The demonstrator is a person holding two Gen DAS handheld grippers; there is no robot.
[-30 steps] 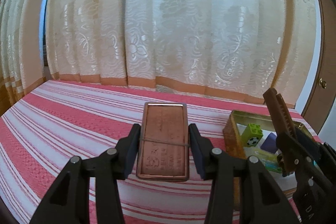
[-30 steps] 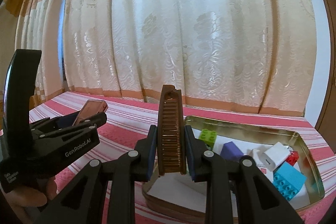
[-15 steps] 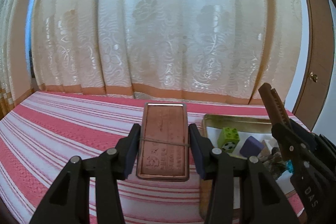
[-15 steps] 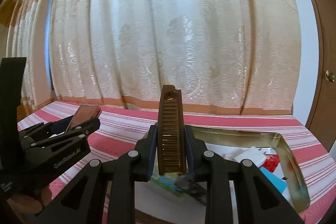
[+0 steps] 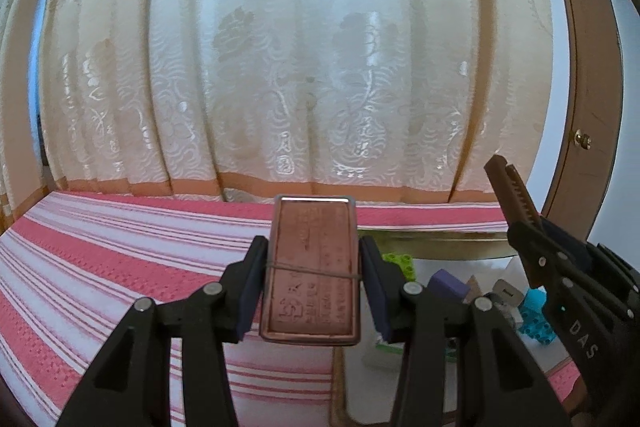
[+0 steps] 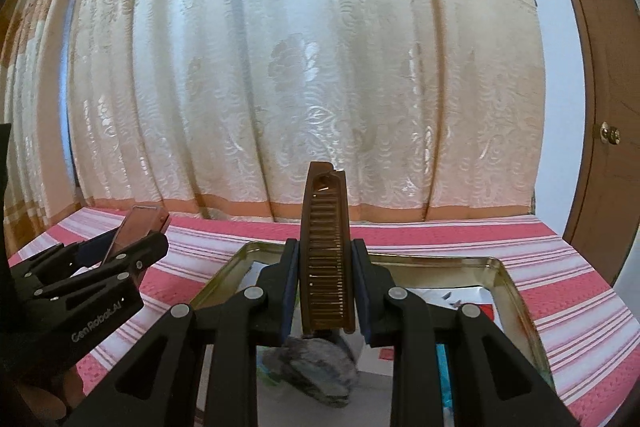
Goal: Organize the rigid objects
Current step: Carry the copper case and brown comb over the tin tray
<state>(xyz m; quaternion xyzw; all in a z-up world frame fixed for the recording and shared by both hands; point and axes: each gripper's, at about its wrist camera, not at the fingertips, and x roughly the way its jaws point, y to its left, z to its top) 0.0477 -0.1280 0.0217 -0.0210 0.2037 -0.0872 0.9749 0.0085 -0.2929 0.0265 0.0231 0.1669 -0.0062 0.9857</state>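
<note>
My left gripper (image 5: 312, 287) is shut on a flat reddish-brown embossed block (image 5: 314, 267) with a thin band round it, held level above the striped cloth at the left rim of the metal tin (image 5: 440, 235). My right gripper (image 6: 325, 287) is shut on a brown comb (image 6: 326, 251), held upright over the tin (image 6: 516, 291). The right gripper and comb (image 5: 514, 195) show at the right of the left wrist view. The left gripper with its block (image 6: 140, 227) shows at the left of the right wrist view.
The tin holds a green brick (image 5: 398, 261), a purple block (image 5: 448, 285), a blue brick (image 5: 536, 311) and a grey stone-like lump (image 6: 320, 367). A red and white striped cloth (image 5: 120, 267) covers the surface. A cream curtain (image 5: 300, 67) hangs behind; a wooden door (image 6: 600, 147) stands at right.
Both grippers have moved rightward over the tin, each keeping its hold. The tin's contents now sit closer beneath the fingers, and the door has come further into view.
</note>
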